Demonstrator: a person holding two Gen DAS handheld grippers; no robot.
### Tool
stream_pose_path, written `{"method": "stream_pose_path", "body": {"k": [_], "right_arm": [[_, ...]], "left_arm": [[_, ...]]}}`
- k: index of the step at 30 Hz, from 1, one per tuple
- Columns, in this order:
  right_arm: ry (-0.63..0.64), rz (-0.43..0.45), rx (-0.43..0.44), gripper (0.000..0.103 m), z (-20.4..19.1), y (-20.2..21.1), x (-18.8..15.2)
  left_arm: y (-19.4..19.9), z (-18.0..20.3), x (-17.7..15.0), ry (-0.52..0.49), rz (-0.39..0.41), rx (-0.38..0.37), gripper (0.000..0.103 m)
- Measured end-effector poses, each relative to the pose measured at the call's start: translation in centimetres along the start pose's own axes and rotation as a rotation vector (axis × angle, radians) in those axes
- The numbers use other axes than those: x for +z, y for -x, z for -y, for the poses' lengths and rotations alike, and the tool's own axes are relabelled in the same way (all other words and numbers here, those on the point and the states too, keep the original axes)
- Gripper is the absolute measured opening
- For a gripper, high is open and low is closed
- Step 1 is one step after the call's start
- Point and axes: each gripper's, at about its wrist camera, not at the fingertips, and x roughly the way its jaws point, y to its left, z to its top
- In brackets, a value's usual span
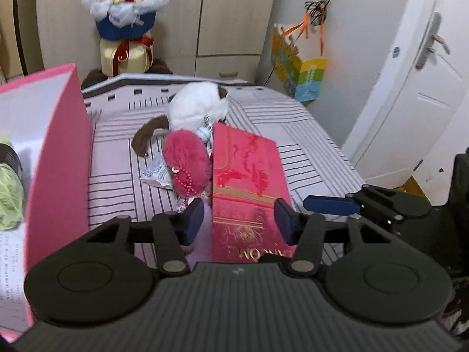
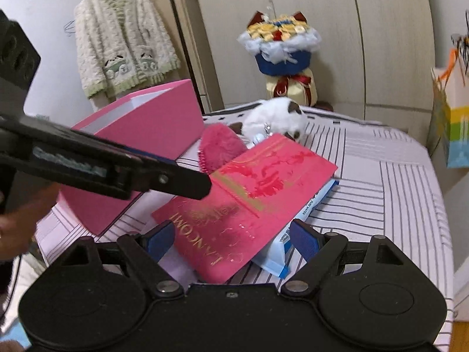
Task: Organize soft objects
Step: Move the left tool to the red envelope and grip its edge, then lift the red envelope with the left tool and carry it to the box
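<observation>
My left tool [image 1: 239,220] stands with its pads either side of the near end of the red box [image 1: 249,182]; whether they press on it I cannot tell. My right tool [image 2: 231,239] is spread wide about the same box [image 2: 246,202], pads apart from it. The box lies tilted on a blue-and-white pack [image 2: 278,252] on the striped bed [image 2: 390,193]. Just beyond lie the pink fluffy toy [image 1: 186,165] and the white plush [image 1: 199,105]. The open pink box [image 1: 63,158] stands at the bed's left. Behind: wardrobe [image 2: 322,29], bouquet [image 1: 124,8], white door [image 1: 410,67], hanging cardigan [image 2: 123,44].
</observation>
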Motion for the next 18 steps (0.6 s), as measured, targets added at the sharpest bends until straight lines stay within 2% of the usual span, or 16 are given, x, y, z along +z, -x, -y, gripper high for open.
{"method": "stream_pose_path", "body": {"k": [10, 18], "right_arm": [[-0.124, -0.032, 0.048, 0.091, 1.9, -1.6, 0.3], [-0.148, -0.040, 0.040, 0.092, 2.4, -2.5, 0.2]], "left_arm": [[-2.3, -0.6, 0.0, -0.001, -0.052, 0.008, 0.028], [-2.9, -0.5, -0.1, 0.014, -0.058, 0.005, 0.027]]}}
